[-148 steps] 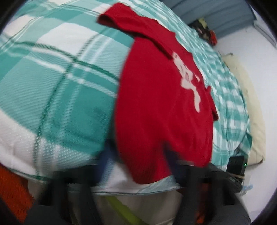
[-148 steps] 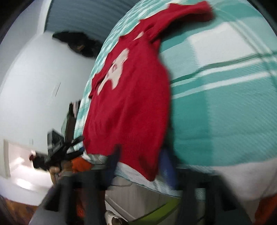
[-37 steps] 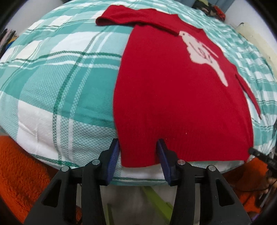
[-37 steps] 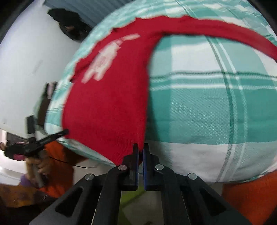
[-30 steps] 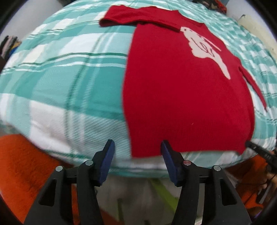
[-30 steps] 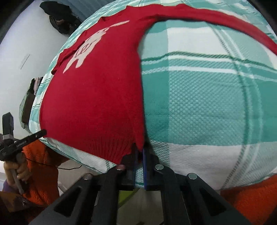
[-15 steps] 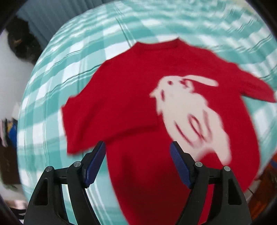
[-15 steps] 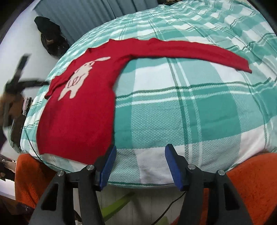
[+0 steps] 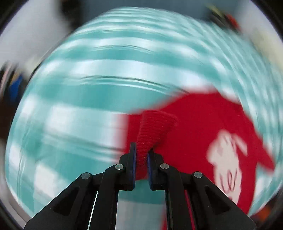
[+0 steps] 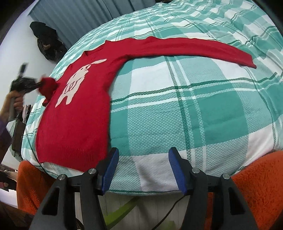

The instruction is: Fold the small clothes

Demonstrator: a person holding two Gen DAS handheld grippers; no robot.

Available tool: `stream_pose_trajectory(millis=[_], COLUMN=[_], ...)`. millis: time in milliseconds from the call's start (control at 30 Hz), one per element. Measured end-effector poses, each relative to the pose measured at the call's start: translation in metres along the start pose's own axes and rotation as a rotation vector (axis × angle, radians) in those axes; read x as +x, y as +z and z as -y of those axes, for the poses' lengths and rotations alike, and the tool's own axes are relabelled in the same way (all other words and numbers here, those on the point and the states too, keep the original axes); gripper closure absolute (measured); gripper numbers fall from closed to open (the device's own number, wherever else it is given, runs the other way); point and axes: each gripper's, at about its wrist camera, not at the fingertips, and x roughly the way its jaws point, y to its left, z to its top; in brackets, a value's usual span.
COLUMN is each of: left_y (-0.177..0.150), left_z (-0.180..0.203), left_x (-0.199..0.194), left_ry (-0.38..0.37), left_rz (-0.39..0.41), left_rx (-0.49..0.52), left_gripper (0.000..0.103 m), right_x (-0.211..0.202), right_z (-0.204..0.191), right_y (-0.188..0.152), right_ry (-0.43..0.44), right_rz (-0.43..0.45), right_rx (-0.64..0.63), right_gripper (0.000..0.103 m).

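A small red sweater [image 10: 76,120] with a pale rabbit print [image 10: 77,81] lies flat on the teal plaid bed cover [image 10: 194,109]. Its right sleeve [image 10: 194,47] stretches out straight across the bed. My left gripper [image 9: 141,157] is shut on the cuff of the left sleeve [image 9: 152,131] and holds it lifted beside the sweater's body [image 9: 203,127]; the left wrist view is blurred. It also shows in the right wrist view [image 10: 33,84], at the sweater's far left. My right gripper [image 10: 143,169] is open and empty, at the near bed edge right of the hem.
An orange fuzzy blanket [image 10: 256,180] hangs below the near bed edge. Grey-blue curtains [image 10: 84,16] and a dark bundle [image 10: 47,44] stand behind the bed. A cable [image 10: 169,208] hangs below the edge.
My left gripper has moved to the left sleeve, shut on its cuff and lifted it. My right gripper stays open and the sweater's body lies still.
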Motion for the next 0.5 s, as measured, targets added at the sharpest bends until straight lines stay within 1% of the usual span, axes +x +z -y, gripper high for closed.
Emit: stream_pose_trajectory(millis=[33, 67, 100, 133, 167, 233, 300, 333, 400, 467, 500], left_y=[0.003, 0.002, -0.001, -0.009, -0.018, -0.034, -0.045, -0.048, -0.051, -0.057, -0.061], left_z=[-0.034, -0.083, -0.108, -0.142, -0.167, -0.189, -0.189, -0.184, -0.177, -0.181, -0.187], left_x=[-0.003, -0.005, -0.004, 0.001, 0.008, 0.023, 0.035, 0.039, 0.038, 0.035, 0.038], left_ry=[0.019, 0.073, 0.107, 0.138, 0.131, 0.098, 0.097, 0.104, 0.124, 0.157, 0.183], left_rz=[0.008, 0.016, 0.016, 0.006, -0.009, -0.031, -0.041, -0.043, -0.023, -0.002, -0.011], left_rx=[-0.075, -0.166, -0.215, -0.284, -0.34, -0.398, -0.395, -0.386, -0.372, -0.39, -0.403], left_gripper=[0.094, 0.094, 0.094, 0.094, 0.094, 0.094, 0.095, 0.095, 0.095, 0.096, 0.096], right_x=[0.001, 0.001, 0.002, 0.004, 0.006, 0.009, 0.012, 0.013, 0.014, 0.015, 0.015], right_z=[-0.001, -0.002, -0.003, -0.004, -0.006, -0.009, -0.014, -0.016, -0.019, -0.019, -0.018], right_y=[0.0, -0.001, -0.001, -0.001, -0.002, -0.002, -0.002, -0.002, -0.002, -0.001, -0.001], right_ry=[-0.004, -0.007, -0.009, -0.013, -0.016, -0.019, -0.024, -0.029, -0.039, -0.05, -0.054], right_rz=[0.0, 0.001, 0.001, -0.003, -0.008, -0.018, -0.024, -0.024, -0.025, -0.026, -0.025], right_rx=[-0.003, -0.005, -0.007, -0.01, -0.015, -0.022, -0.033, -0.04, -0.052, -0.051, -0.045], right_gripper=[0.045, 0.045, 0.045, 0.045, 0.045, 0.045, 0.045, 0.045, 0.045, 0.045, 0.045])
